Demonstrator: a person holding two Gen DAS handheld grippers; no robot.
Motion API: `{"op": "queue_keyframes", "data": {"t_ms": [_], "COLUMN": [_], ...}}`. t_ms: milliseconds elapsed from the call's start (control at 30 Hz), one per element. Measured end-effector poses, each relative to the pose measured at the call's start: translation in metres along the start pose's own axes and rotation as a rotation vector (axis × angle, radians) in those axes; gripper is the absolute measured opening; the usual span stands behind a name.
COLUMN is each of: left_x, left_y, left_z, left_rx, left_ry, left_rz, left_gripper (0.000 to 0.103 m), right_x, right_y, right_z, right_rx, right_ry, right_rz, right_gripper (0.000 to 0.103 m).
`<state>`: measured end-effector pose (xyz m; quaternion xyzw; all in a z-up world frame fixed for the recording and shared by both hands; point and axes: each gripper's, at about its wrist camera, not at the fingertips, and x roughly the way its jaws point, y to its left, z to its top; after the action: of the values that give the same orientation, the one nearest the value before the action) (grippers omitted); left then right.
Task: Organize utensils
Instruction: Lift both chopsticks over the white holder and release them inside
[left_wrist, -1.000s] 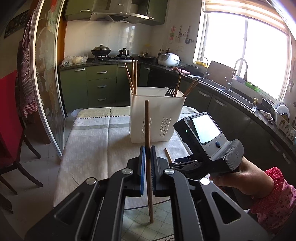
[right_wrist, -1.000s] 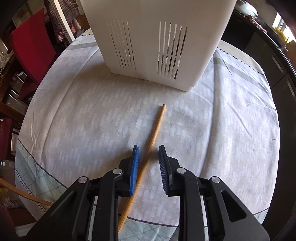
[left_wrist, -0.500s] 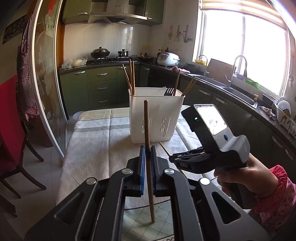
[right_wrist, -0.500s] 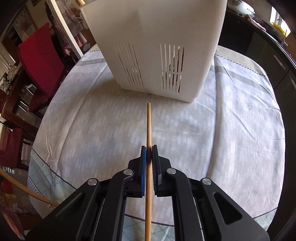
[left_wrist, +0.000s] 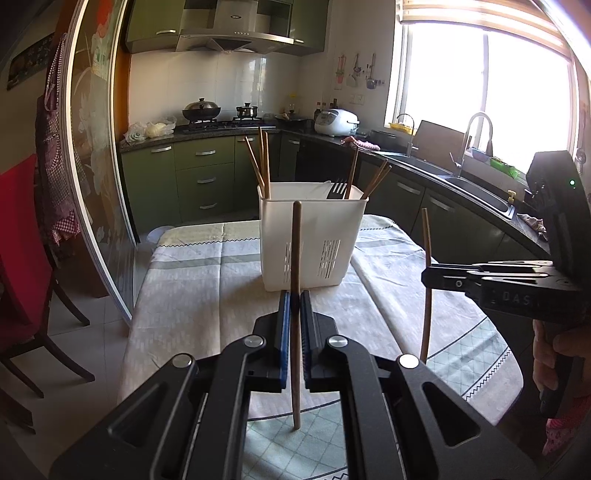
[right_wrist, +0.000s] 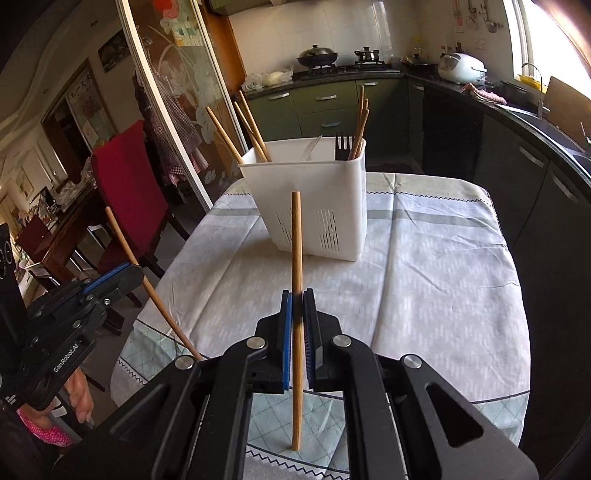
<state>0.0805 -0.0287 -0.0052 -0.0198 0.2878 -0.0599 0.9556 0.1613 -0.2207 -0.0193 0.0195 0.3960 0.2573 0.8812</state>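
Left gripper (left_wrist: 293, 314) hung over the cloth-covered worktop (left_wrist: 207, 280) on the near side of the white utensil holder (left_wrist: 308, 236), blue fingers (left_wrist: 283, 328) pinching a darker chopstick (left_wrist: 294, 258) held almost upright. Right gripper (right_wrist: 297, 317) likewise hung on the near side of the holder, fingers pressed onto a paler chopstick (right_wrist: 296, 240) standing nearly vertical. Inside the holder stood more chopsticks (right_wrist: 251, 127) and a black fork (right_wrist: 343, 146).

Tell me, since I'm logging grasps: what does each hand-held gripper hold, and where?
Left hand-held gripper: darker brown wooden chopstick, around mid-length. Right hand-held gripper: lighter bamboo chopstick, near its middle.
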Motion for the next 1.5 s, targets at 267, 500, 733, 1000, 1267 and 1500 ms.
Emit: {"op": "queue_keyframes", "data": {"t_ms": [267,500,733,1000,1267,1500], "left_x": [-0.001,-0.004,-0.005,-0.010,-0.024,-0.041], "left_y": [0.000,0.001,0.002,0.003,0.000,-0.013], "left_z": [0.001,0.002,0.004,0.012,0.048,0.111], "left_rx": [0.003,0.004,0.001,-0.001,0.003,0.040], "left_ry": [-0.001,-0.010,-0.014,-0.028,-0.063,-0.158], "left_rz": [0.005,0.004,0.005,-0.001,-0.039,-0.060], "left_gripper": [0.005,0.005,0.005,0.005,0.005,0.005], "right_x": [-0.036,-0.037,-0.040,-0.049,-0.076,-0.106], "right_y": [0.006,0.007,0.010,0.017,0.026,0.029], "right_z": [-0.013,-0.013,-0.010,-0.001,0.034,0.092], "right_rx": [-0.018,-0.025,-0.035,-0.055,-0.093,-0.110], "right_ry": [-0.052,-0.058,-0.063,-0.084,-0.148,-0.253], "right_rz": [0.008,0.010,0.013,0.025,0.039,0.035], "right_gripper": [0.007,0.007,0.007,0.007,0.007,0.007]}}
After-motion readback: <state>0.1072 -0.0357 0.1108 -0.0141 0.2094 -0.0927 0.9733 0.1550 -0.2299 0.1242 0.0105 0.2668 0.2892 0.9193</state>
